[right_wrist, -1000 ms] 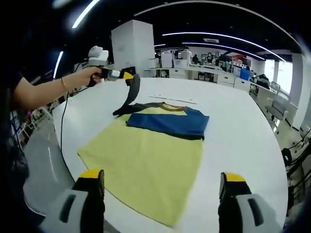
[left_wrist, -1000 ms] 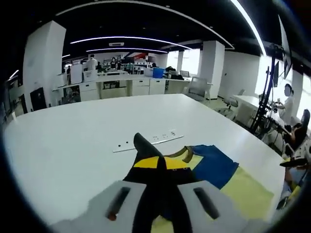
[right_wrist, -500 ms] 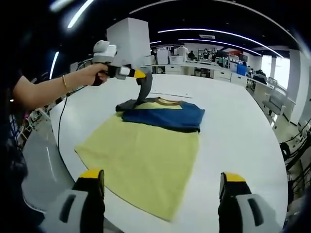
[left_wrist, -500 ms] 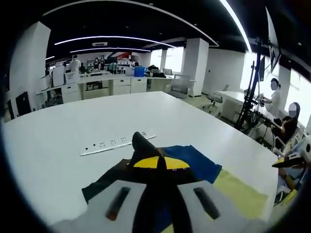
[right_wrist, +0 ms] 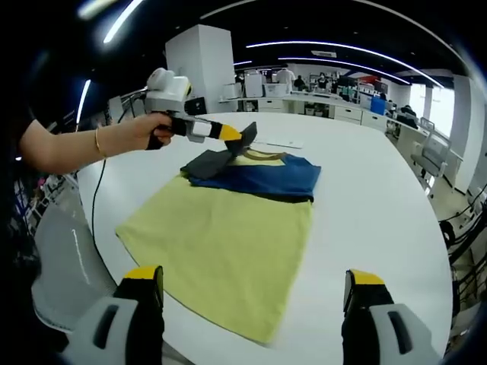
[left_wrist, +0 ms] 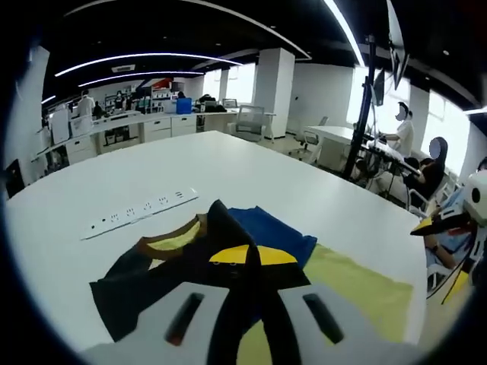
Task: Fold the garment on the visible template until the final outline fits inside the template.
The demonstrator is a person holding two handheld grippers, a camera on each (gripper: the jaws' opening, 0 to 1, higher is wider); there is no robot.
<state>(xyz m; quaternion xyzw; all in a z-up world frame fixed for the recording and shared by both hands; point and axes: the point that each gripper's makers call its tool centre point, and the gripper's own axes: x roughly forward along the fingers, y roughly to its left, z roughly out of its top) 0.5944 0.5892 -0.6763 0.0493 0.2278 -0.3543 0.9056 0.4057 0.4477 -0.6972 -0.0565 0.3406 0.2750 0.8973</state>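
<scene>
A T-shirt lies flat on the white table (right_wrist: 380, 198). Its yellow body (right_wrist: 221, 236) points toward my right gripper, and a blue sleeve (right_wrist: 262, 175) is folded across the chest. My left gripper (right_wrist: 232, 135), held by a hand, is shut on the dark grey sleeve (right_wrist: 209, 161) and holds it lifted over the collar. In the left gripper view the same jaws (left_wrist: 253, 258) pinch the dark sleeve (left_wrist: 144, 281), with the blue sleeve (left_wrist: 270, 232) and yellow body (left_wrist: 350, 285) beyond. My right gripper (right_wrist: 255, 283) stands open, above the shirt's near hem, holding nothing.
A white power strip (left_wrist: 141, 209) lies on the table past the collar. The table's edge runs close on the near side (right_wrist: 84, 251). Seated people (left_wrist: 434, 163) and desks are off to one side, with a white pillar (right_wrist: 202, 72) behind.
My left gripper has carried the dark sleeve inward and lower, from high beside the shirt to just over the collar. The right gripper has stayed put and open.
</scene>
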